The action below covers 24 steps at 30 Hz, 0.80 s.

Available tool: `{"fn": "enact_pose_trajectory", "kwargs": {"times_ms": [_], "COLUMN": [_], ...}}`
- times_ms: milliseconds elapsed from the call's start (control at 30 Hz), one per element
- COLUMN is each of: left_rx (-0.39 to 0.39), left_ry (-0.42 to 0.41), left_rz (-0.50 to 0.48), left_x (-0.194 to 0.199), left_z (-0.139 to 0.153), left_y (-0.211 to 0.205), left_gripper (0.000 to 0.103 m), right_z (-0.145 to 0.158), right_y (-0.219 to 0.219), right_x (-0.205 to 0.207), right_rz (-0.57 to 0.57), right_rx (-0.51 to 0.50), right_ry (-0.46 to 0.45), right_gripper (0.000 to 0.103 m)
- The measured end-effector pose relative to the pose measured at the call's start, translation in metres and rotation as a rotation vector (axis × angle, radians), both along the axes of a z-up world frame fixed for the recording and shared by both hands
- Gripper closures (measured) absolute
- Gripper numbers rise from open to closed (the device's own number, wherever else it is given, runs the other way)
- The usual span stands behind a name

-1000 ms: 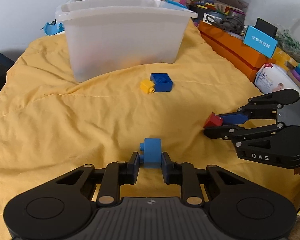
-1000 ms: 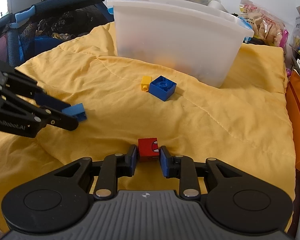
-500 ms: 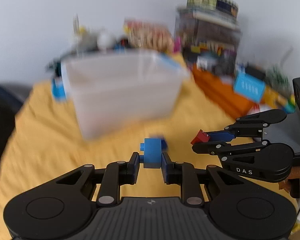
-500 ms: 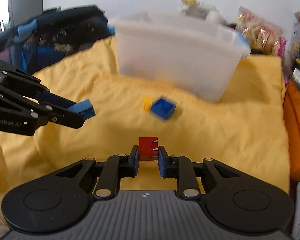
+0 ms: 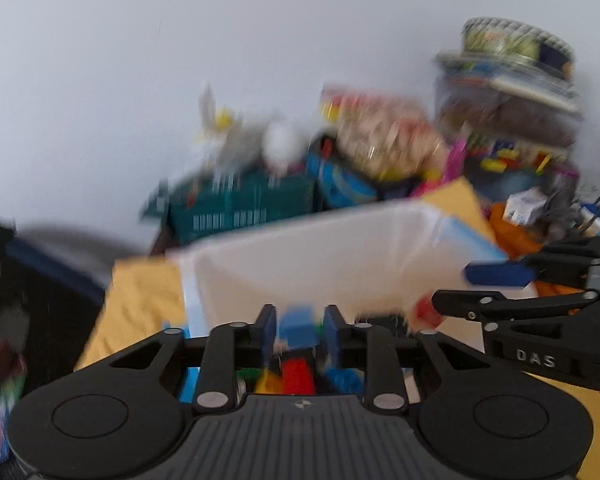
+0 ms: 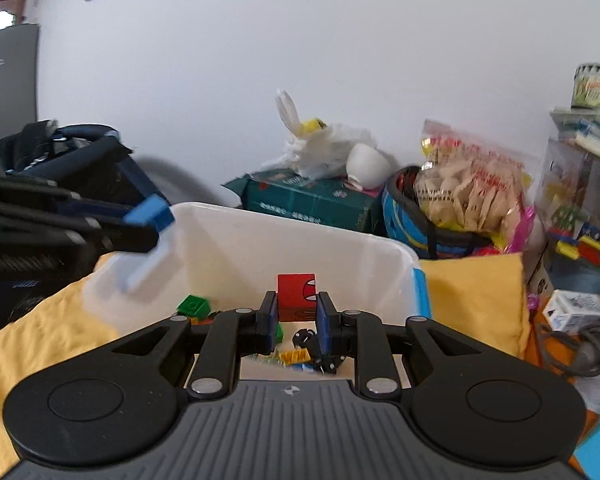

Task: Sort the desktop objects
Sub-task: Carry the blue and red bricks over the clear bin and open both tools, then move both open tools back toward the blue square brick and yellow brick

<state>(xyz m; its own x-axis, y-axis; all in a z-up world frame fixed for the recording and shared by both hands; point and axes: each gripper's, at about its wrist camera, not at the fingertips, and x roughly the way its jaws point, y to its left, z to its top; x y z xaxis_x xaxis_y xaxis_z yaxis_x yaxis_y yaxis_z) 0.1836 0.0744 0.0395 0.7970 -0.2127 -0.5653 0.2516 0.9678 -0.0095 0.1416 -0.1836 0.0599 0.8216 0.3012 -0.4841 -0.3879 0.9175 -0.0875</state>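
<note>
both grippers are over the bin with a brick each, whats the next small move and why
Probably open both grippers and let the bricks drop. The right gripper holds the red brick over the open white bin, where other bricks already lie. The left gripper holds the light blue brick above the same bin, though that view is blurred, so letting it settle first may be wise.

The left gripper [image 5: 298, 330] clamps a light-blue brick [image 5: 299, 326] above the open white plastic bin [image 5: 324, 248], which sits on a yellow cloth [image 5: 140, 300]. Blurred coloured bricks [image 5: 296, 376] lie inside. The right gripper [image 5: 452, 286] reaches over the bin's right rim.
</note>
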Motion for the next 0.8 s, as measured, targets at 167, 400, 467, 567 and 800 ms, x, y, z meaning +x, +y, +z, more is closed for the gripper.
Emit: {"fn": "enact_pose_trajectory", "kwargs": {"times_ms": [167, 400, 467, 567, 800], "left_rx": [-0.053, -0.068, -0.040, 0.002, -0.023], "left_ry": [-0.101, -0.105, -0.060, 0.052, 0.177], "left_rz": [-0.070, -0.112, -0.135, -0.137, -0.107], "left_x": [-0.043, -0.106, -0.119, -0.127, -0.131], "left_z": [0.008, -0.002, -0.022, -0.054, -0.089], "left_y": [0.002, -0.006, -0.011, -0.018, -0.016], "left_gripper": [0.051, 0.038, 0.037, 0.037, 0.037], "right_z": [-0.012, -0.014, -0.025, -0.053, -0.100], "right_y": [0.000, -0.023, -0.029, -0.037, -0.052], "right_x": [0.007, -0.043, -0.049, -0.050, -0.044], "right_rz": [-0.028, -0.011, -0.018, -0.037, -0.074], "right_rx": [-0.002, 0.008, 0.015, -0.004, 0.011], "right_ry": [0.038, -0.033, 0.005, 0.100, 0.281], "right_gripper": [0.063, 0.053, 0.052, 0.050, 0.050]}}
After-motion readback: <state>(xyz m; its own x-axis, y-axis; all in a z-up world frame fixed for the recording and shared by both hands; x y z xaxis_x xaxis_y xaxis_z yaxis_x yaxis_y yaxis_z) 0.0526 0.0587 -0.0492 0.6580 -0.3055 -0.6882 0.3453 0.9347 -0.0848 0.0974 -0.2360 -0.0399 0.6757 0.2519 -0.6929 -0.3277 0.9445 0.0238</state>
